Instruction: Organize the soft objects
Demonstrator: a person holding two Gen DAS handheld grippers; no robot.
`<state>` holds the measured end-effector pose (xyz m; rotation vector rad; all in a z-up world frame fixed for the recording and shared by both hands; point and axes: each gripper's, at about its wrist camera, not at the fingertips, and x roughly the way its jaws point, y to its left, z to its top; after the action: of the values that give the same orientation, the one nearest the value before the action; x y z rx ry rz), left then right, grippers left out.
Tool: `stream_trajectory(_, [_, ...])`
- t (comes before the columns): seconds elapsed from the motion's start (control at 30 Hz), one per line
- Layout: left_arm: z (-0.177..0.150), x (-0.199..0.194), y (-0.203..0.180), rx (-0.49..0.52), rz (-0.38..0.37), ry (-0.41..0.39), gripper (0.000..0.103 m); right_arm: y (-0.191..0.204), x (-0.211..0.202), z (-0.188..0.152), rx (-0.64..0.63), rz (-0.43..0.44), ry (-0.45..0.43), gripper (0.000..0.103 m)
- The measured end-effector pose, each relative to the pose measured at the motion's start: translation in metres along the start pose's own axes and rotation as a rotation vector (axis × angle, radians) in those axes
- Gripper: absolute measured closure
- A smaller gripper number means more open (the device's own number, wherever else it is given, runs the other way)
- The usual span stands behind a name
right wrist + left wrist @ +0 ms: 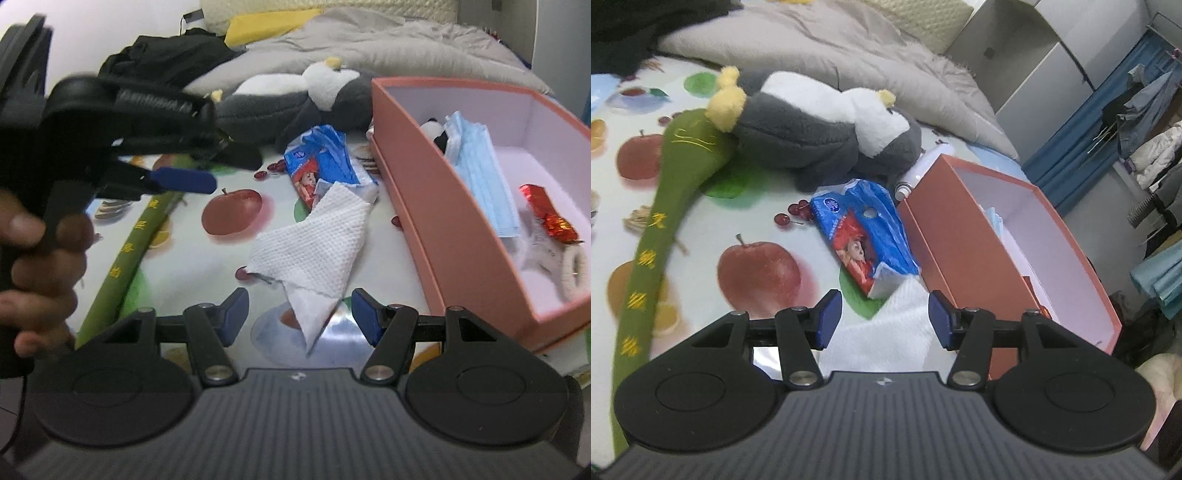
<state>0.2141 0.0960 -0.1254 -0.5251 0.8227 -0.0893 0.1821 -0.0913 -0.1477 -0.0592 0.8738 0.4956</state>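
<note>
Left wrist view: left gripper (884,319) stood partly open, gripping nothing — white tissue (882,332) lay below its pads.
Right wrist view: right gripper (299,315) gaped, empty (tissue tip between the pads, unpinched).
Tissue pack (325,162): at 12 o'clock from the tissue.
Pink box (436,206): at 2 o'clock.
Penguin plush (820,133): beyond the pack.

My left wrist view looks steeply down past its jaws, close over the white tissue (882,332), orange box (964,251) beyond the right jaw. My right wrist view looks likewise; both share tissue (306,243), box (439,236) and tissue pack (325,158).
</note>
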Motion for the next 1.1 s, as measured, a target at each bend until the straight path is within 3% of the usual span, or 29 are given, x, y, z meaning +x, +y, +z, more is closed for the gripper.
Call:
stream_trajectory(0.53, [0.052,0.124,-0.011,0.029,0.020,0.173,0.033,-0.010,0.076,0.017,-0.055,-0.010,0.075,0.039])
stream_trajectory(0.83, [0.056,0.152,-0.015,0.062,0.060,0.209,0.036,-0.006,0.085,0.015,-0.124,-0.033,0.074,0.040])
stream_trajectory(0.93, [0.055,0.155,-0.014,0.062,0.067,0.222,0.050,-0.004,0.084,0.014,-0.131,-0.021,0.071,0.050])
stream_trajectory(1.0, [0.053,0.155,-0.012,0.057,0.073,0.234,0.059,-0.002,0.082,0.013,-0.139,-0.014,0.068,0.071])
stream_trajectory(1.1, [0.051,0.154,-0.011,0.046,0.072,0.236,0.072,-0.001,0.078,0.013,-0.139,-0.004,0.069,0.085])
